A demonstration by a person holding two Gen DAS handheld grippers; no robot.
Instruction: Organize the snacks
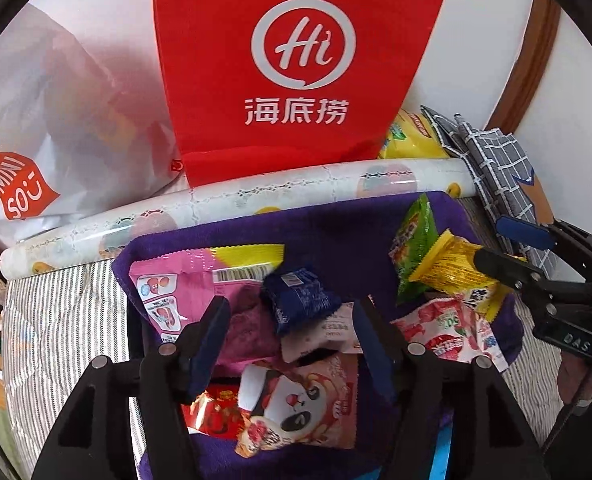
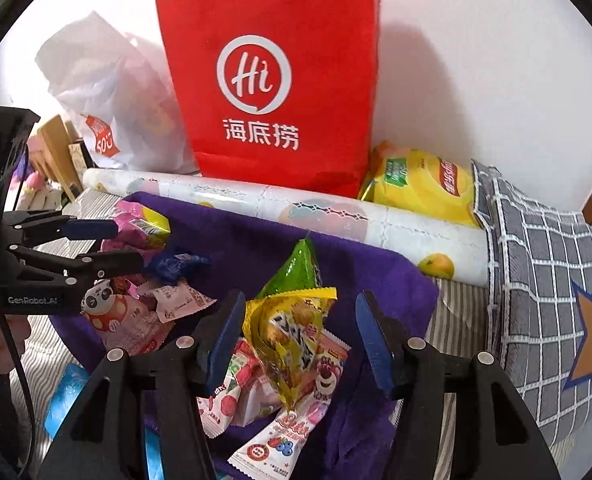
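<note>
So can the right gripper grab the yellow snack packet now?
Probably yes. The right gripper is open, its blue pads on either side of the yellow snack packet. The packet sits on top of the pile on the purple towel, with nothing covering it.

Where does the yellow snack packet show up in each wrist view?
Left wrist: yellow packet at right, by the right hand-held gripper.
Right wrist: centre, between that gripper's open fingers.
Shared landmark: red bag behind.

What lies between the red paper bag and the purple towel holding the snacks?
A rolled printed sheet lies across between the red paper bag and the purple towel; both wrist views show it.
</note>
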